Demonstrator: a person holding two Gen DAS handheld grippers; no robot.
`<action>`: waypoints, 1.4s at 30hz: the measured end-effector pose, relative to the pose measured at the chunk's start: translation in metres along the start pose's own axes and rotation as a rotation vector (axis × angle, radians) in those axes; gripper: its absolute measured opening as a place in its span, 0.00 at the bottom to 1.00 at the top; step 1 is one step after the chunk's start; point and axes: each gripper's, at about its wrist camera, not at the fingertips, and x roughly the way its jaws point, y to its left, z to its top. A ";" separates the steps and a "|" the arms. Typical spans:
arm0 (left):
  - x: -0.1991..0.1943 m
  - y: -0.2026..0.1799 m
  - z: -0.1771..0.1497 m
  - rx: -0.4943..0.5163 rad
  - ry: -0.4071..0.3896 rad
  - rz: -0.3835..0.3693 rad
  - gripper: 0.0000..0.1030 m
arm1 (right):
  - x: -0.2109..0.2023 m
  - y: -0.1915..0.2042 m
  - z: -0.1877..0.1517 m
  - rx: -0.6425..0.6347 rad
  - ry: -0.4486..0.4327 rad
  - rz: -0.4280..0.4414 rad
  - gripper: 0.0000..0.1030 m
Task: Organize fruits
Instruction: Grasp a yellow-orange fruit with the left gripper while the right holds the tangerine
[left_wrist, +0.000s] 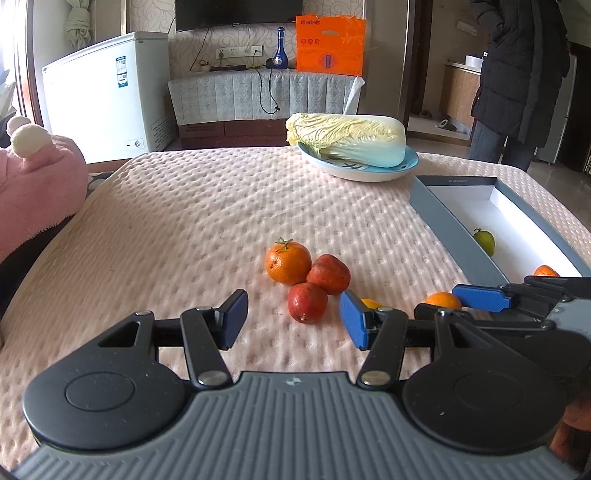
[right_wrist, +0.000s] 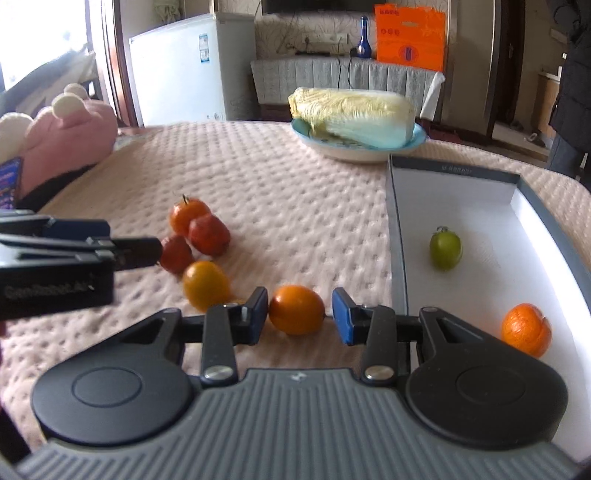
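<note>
In the right wrist view my right gripper (right_wrist: 300, 314) is shut on an orange fruit (right_wrist: 296, 309) just above the pink cloth, left of the grey box (right_wrist: 397, 221). Inside the box lie a green fruit (right_wrist: 446, 248) and a tangerine (right_wrist: 526, 330). A yellow fruit (right_wrist: 205, 284) rests left of the held one. My left gripper (left_wrist: 293, 319) stands open over the cloth with nothing between its fingers. Just ahead of it lie a red fruit (left_wrist: 307, 302), a second red fruit (left_wrist: 328, 274) and a stemmed tangerine (left_wrist: 288, 262), all touching. The right gripper (left_wrist: 480, 297) shows at the right with its orange fruit (left_wrist: 443, 300).
A napa cabbage (left_wrist: 347, 138) lies on a blue-rimmed plate (left_wrist: 369, 171) at the table's far side. A pink plush toy (left_wrist: 33, 177) sits at the left edge. A person in a dark coat (left_wrist: 524, 74) stands at the back right. A white freezer (left_wrist: 107, 92) stands behind.
</note>
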 end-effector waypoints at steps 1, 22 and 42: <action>0.001 0.000 0.000 -0.001 0.001 -0.002 0.60 | 0.002 0.003 0.000 -0.022 0.005 -0.008 0.41; 0.018 -0.034 -0.005 0.046 0.024 -0.055 0.60 | -0.039 0.011 -0.019 -0.116 0.044 0.061 0.38; 0.043 -0.056 -0.012 0.047 0.087 -0.063 0.60 | -0.056 -0.006 -0.023 -0.078 0.039 0.092 0.38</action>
